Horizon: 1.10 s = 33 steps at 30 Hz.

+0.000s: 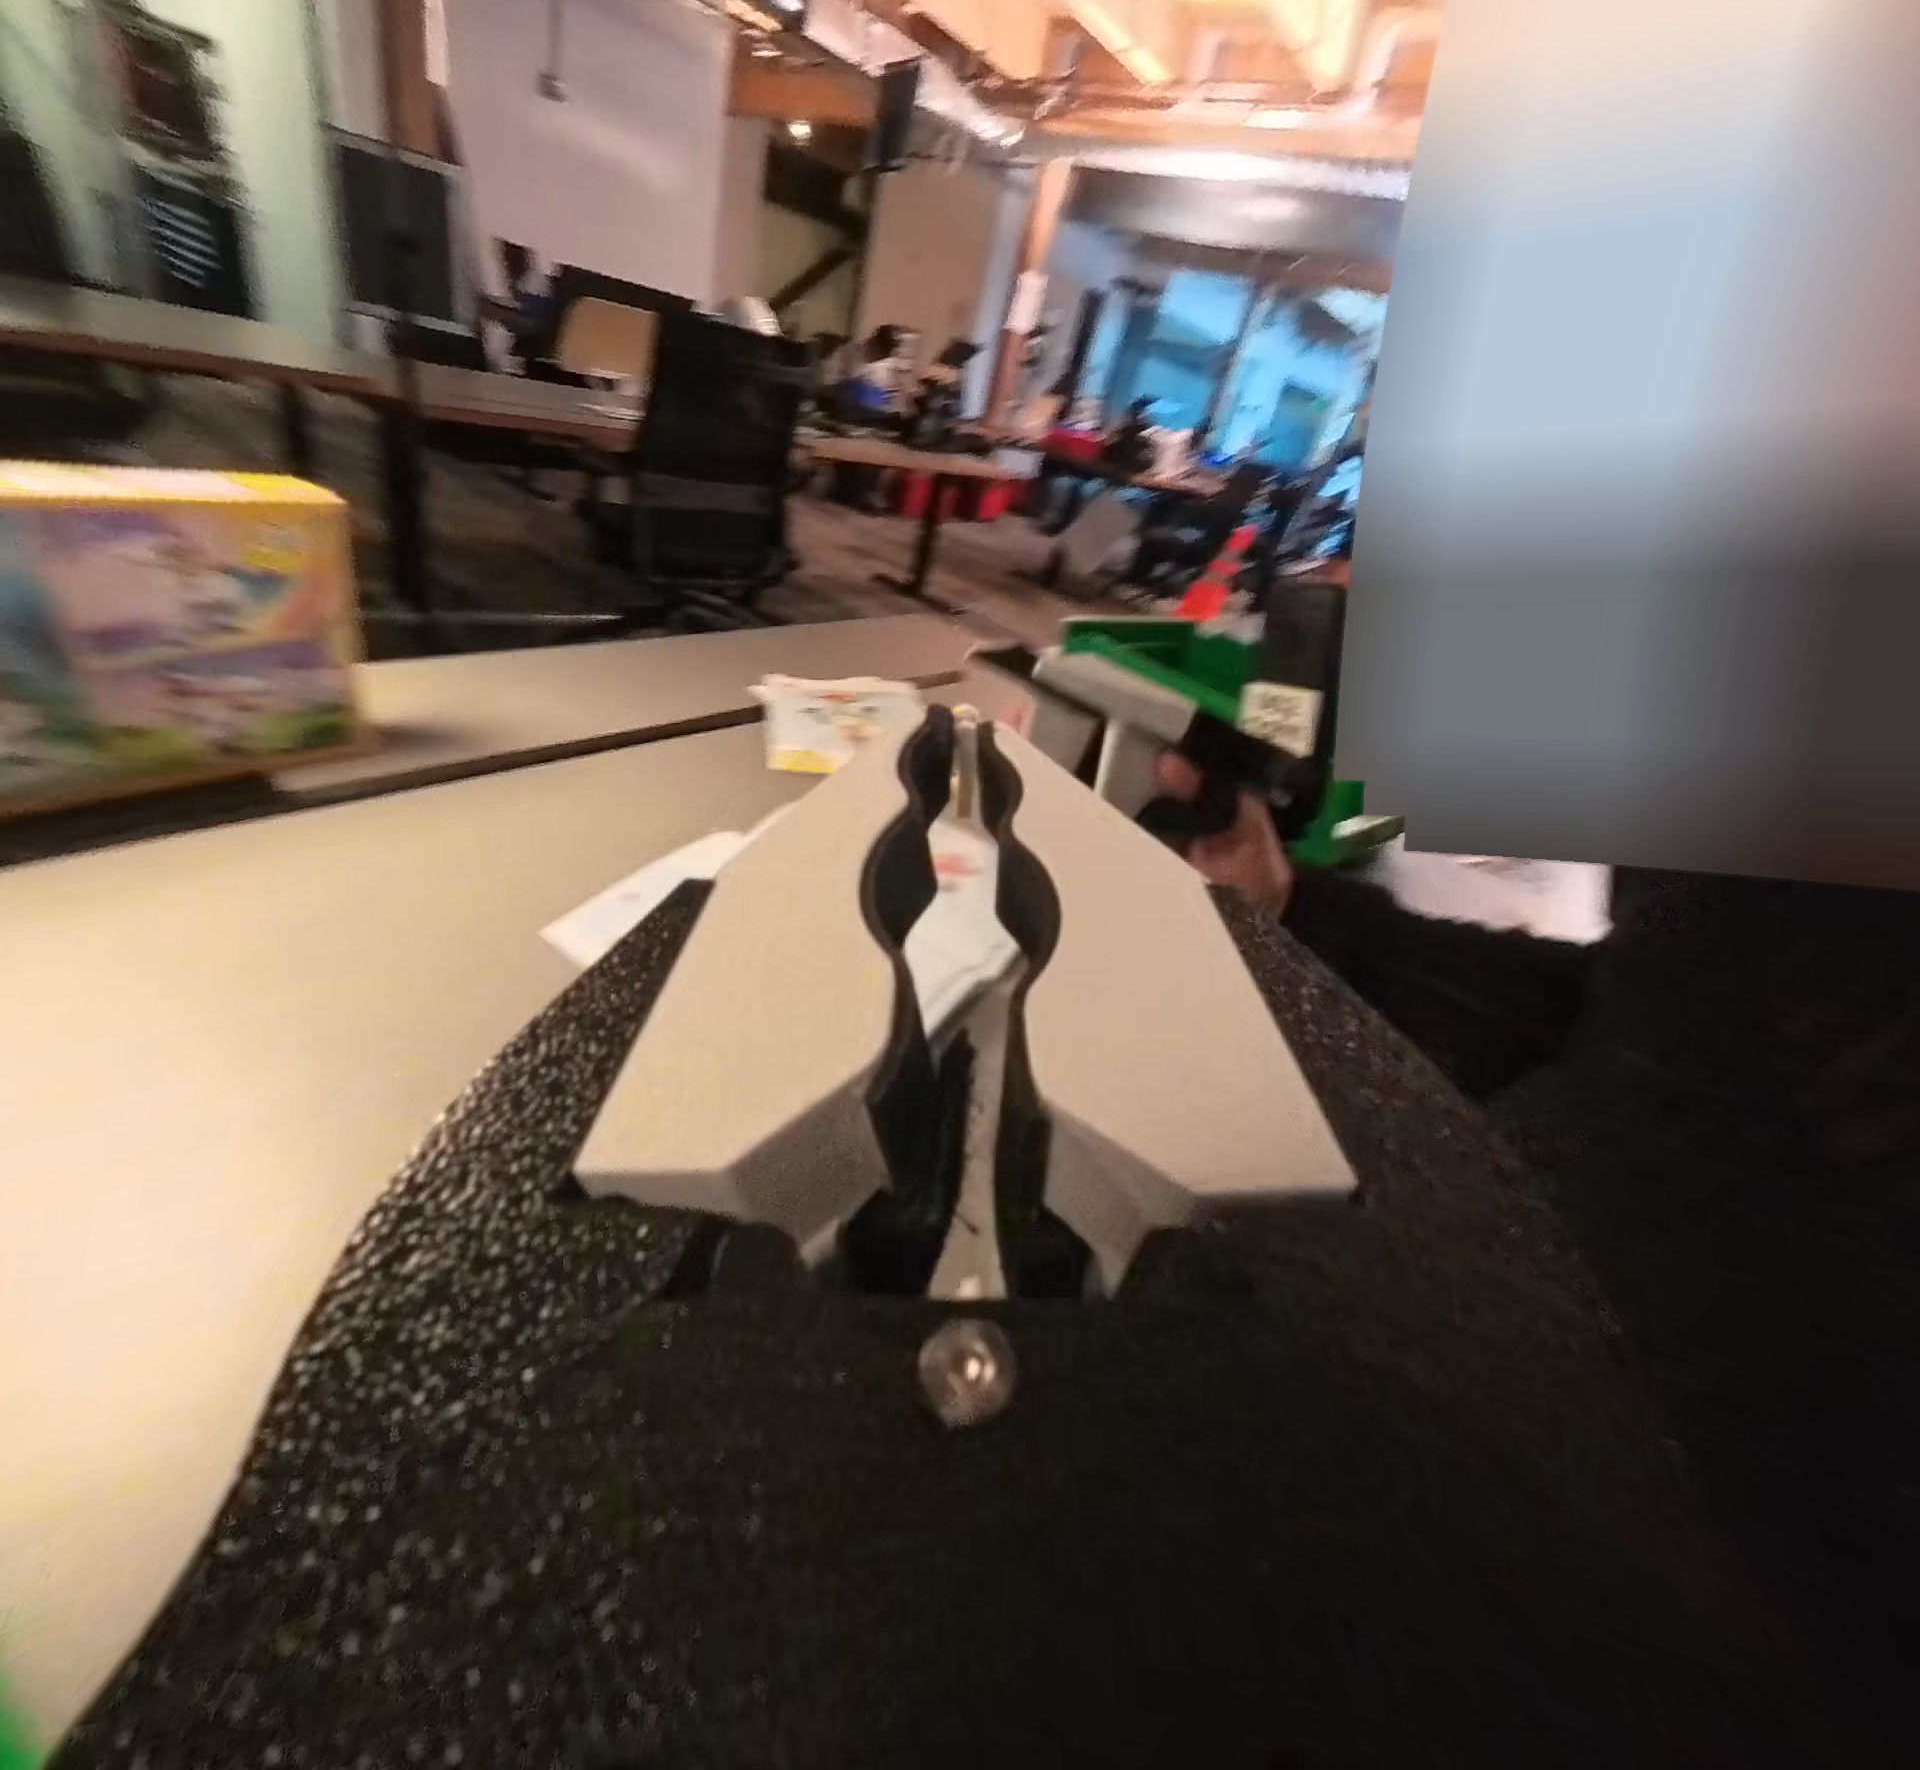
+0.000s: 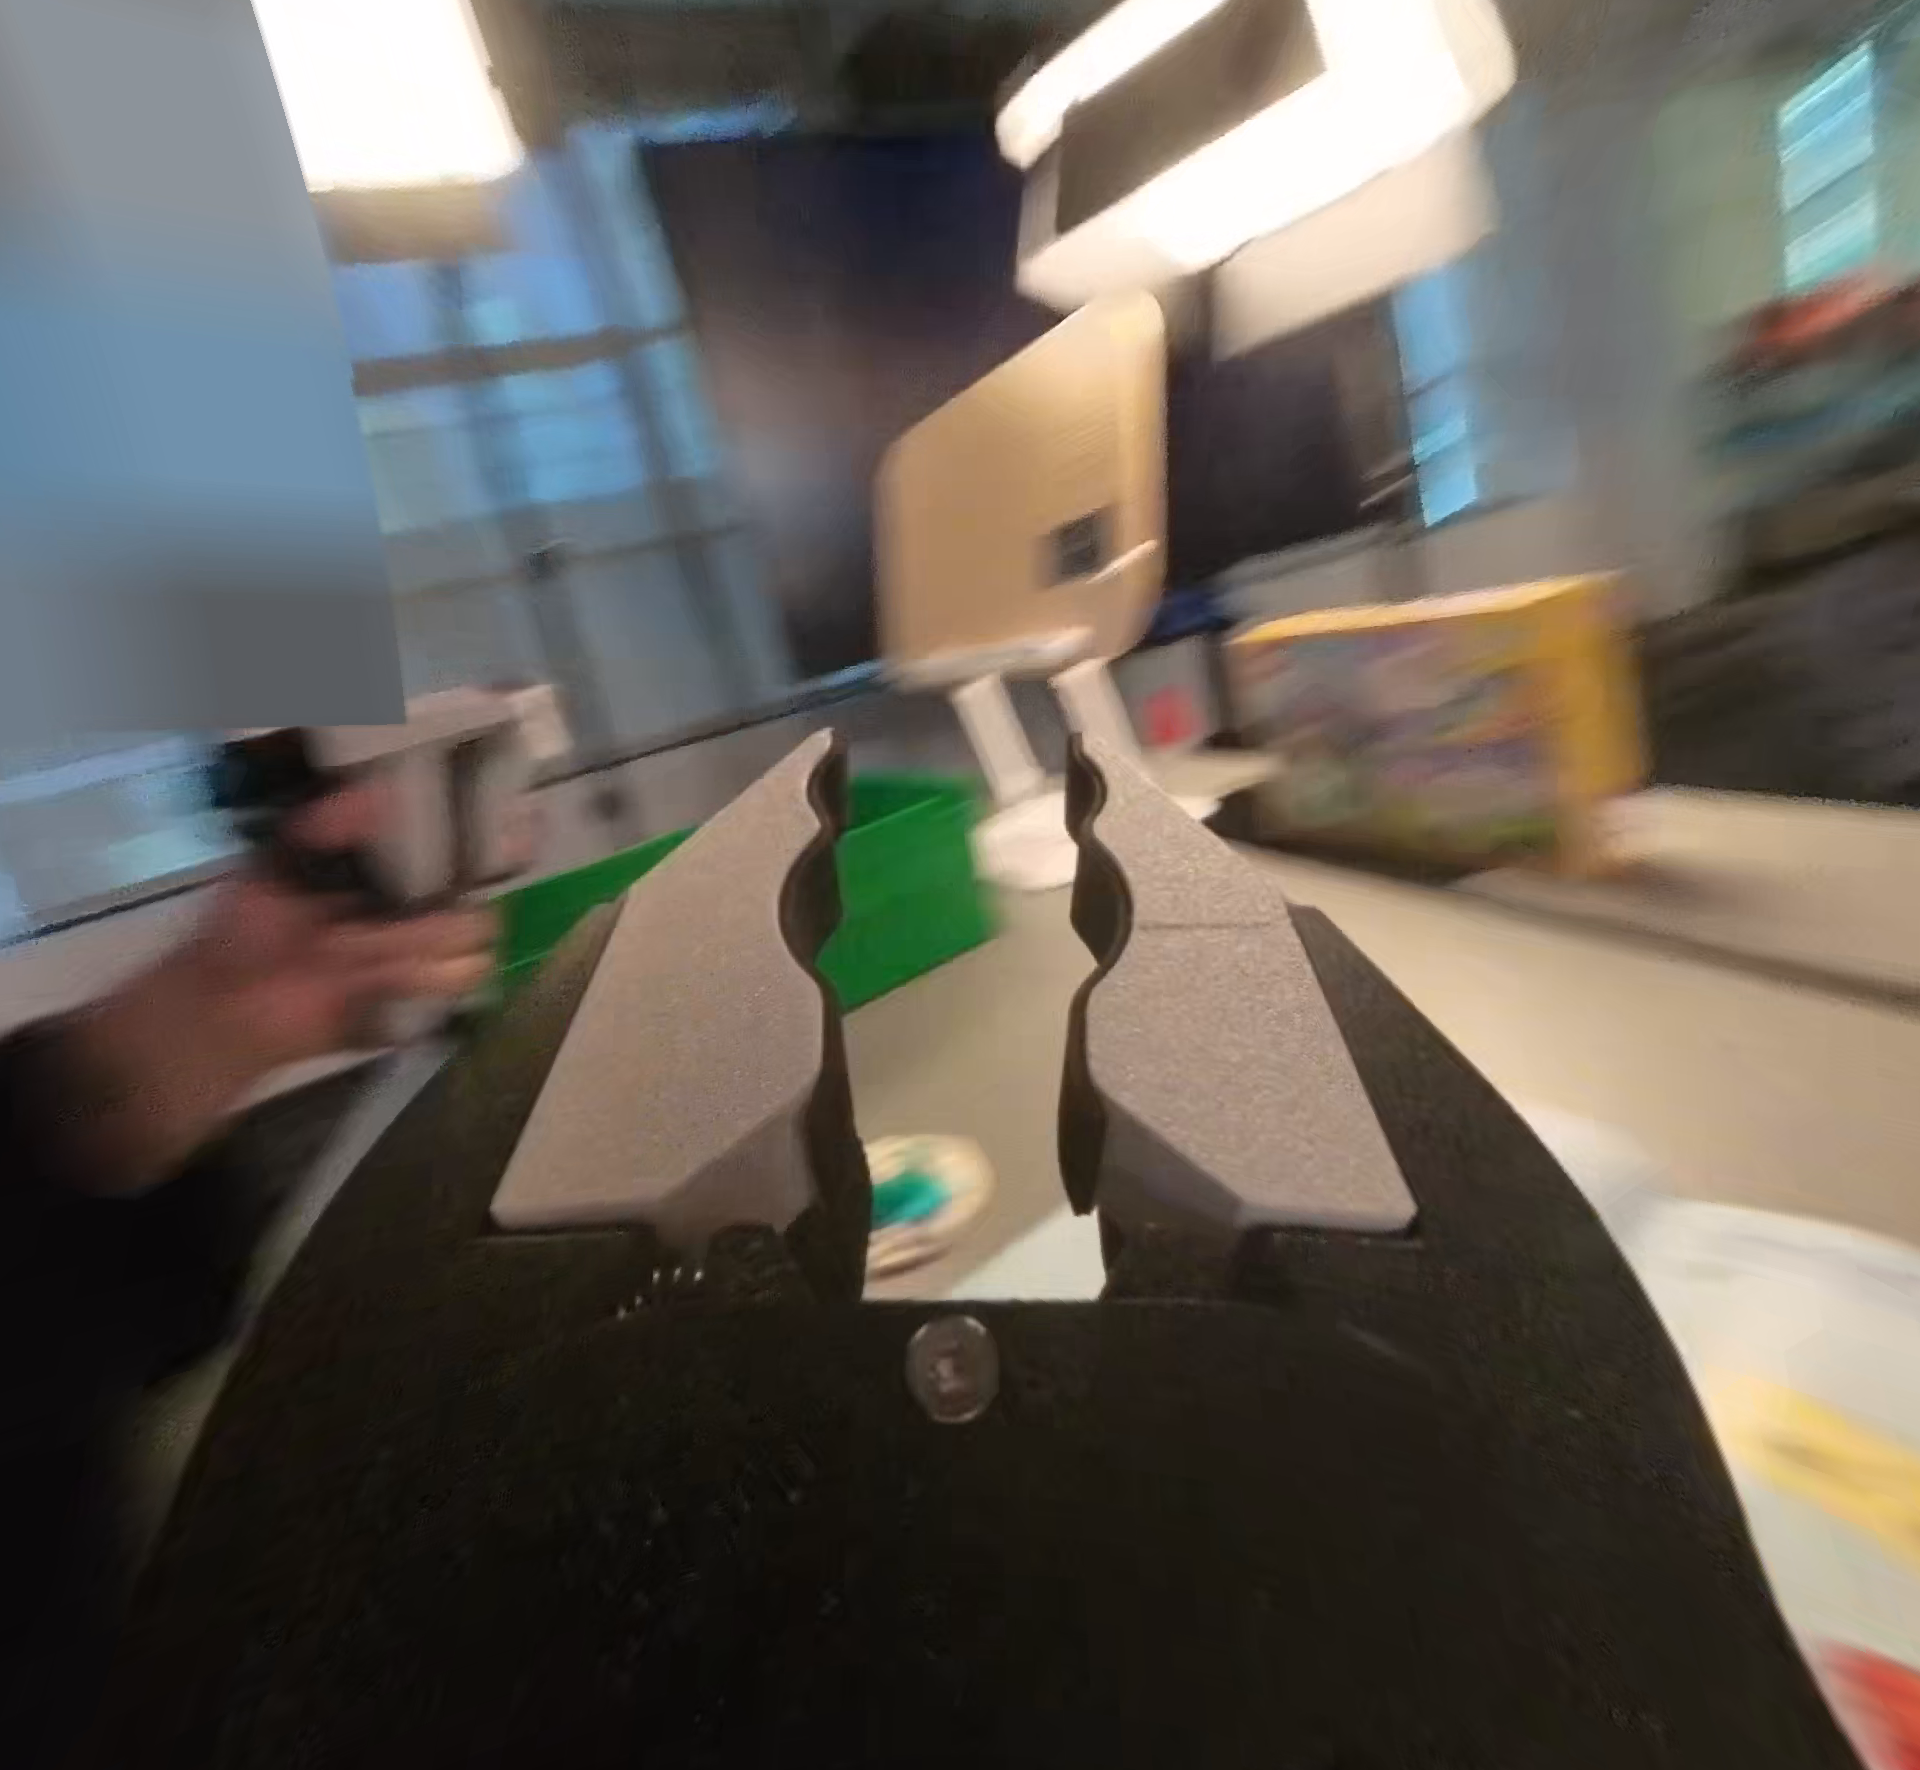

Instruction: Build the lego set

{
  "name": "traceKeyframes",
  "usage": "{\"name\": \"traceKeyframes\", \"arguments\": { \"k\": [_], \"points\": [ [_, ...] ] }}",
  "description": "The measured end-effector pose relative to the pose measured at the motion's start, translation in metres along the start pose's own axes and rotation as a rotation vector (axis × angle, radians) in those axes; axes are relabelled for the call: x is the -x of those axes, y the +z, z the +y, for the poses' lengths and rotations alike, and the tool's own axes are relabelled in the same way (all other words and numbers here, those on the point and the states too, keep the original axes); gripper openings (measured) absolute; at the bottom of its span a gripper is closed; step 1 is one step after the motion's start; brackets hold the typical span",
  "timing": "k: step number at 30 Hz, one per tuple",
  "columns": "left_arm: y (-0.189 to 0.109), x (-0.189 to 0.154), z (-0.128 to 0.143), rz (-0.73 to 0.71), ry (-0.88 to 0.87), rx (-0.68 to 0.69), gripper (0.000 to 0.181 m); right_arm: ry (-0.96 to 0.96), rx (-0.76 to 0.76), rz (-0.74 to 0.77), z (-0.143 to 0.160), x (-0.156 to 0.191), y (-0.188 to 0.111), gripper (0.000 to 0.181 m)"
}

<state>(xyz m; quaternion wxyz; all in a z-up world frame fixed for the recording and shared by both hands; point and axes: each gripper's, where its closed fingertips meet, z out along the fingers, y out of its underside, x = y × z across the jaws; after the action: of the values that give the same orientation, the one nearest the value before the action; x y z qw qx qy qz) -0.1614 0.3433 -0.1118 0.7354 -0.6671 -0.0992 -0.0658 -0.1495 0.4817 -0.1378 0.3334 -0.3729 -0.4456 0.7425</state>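
Observation:
In the left wrist view my left gripper point(image 1: 966, 744) is shut on a small thin pale piece point(image 1: 968, 770) pinched at its tips, held above the grey table point(image 1: 312, 993). My right gripper point(image 1: 1101, 723), grey-fingered with a green body, shows beyond it to the right, held by a hand point(image 1: 1236, 847). In the blurred right wrist view my right gripper point(image 2: 951, 764) is open and empty, its jaws well apart. The left gripper point(image 2: 447, 816) and the hand holding it point(image 2: 343, 931) show at the left, with green parts point(image 2: 904, 879) behind my fingers.
A colourful lego box point(image 1: 177, 619) stands on the table at the left; it also shows in the right wrist view point(image 2: 1434, 733). A printed booklet point(image 1: 831, 733) and white papers point(image 1: 644, 899) lie ahead. A small round teal-and-white thing point(image 2: 925, 1190) lies on the table. A white stand point(image 2: 1029, 785) stands behind. The grippers' ends are close to 15 cm from one another.

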Motion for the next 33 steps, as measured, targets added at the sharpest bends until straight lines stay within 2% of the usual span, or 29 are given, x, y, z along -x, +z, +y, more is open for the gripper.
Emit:
{"name": "traceKeyframes", "arguments": {
  "k": [2,3,6,8,10,14,17,18,21,23,24,27,29,31,33],
  "points": [
    [0.005,-0.01,0.007,0.093,-0.119,-0.041,0.002,0.133,0.145,-0.214,0.025,0.052,0.011,0.036],
    [0.006,-0.013,0.012,0.129,-0.166,-0.051,0.002,0.17,0.193,-0.27,0.033,0.069,0.014,0.034],
    [0.006,-0.02,0.02,0.208,-0.267,-0.095,0.002,0.262,0.312,-0.385,0.048,0.102,0.021,0.025],
    [0.005,-0.021,0.024,0.227,-0.311,-0.099,0.002,0.367,0.364,-0.476,0.05,0.119,0.022,0.026],
    [0.004,-0.022,0.033,0.226,-0.303,-0.065,0.002,0.424,0.36,-0.497,0.048,0.124,0.026,0.024],
    [0.002,-0.027,0.04,0.246,-0.313,-0.054,0.002,0.374,0.444,-0.472,0.068,0.126,0.032,0.021],
    [0.001,-0.029,0.044,0.26,-0.323,-0.046,0.002,0.419,0.466,-0.487,0.07,0.131,0.032,0.01],
    [0.001,-0.031,0.045,0.274,-0.324,-0.042,0.002,0.403,0.48,-0.482,0.073,0.131,0.031,0.003],
    [0.002,-0.029,0.052,0.259,-0.322,-0.008,0.003,0.319,0.522,-0.465,0.078,0.126,0.026,0.002],
    [0.004,-0.022,0.061,0.18,-0.268,0.047,0.004,0.177,0.568,-0.415,0.086,0.112,0.019,0.003],
    [0.004,-0.019,0.064,0.142,-0.226,0.071,0.012,0.055,0.609,-0.365,0.094,0.098,0.013,0.003],
    [0.0,-0.016,0.066,0.082,-0.13,0.107,0.016,-0.56,0.801,-0.214,0.125,0.04,-0.018,0.003],
    [-0.001,-0.013,0.073,0.049,-0.105,0.15,0.015,-1.026,0.919,-0.211,0.14,0.01,-0.041,0.003],
    [0.003,-0.011,0.088,0.033,-0.101,0.226,0.014,-1.324,0.889,-0.266,0.142,0.006,-0.048,0.003],
    [0.009,-0.01,0.109,0.015,-0.087,0.327,0.016,-1.458,0.789,-0.304,0.137,0.016,-0.044,0.003]
  ]
}}
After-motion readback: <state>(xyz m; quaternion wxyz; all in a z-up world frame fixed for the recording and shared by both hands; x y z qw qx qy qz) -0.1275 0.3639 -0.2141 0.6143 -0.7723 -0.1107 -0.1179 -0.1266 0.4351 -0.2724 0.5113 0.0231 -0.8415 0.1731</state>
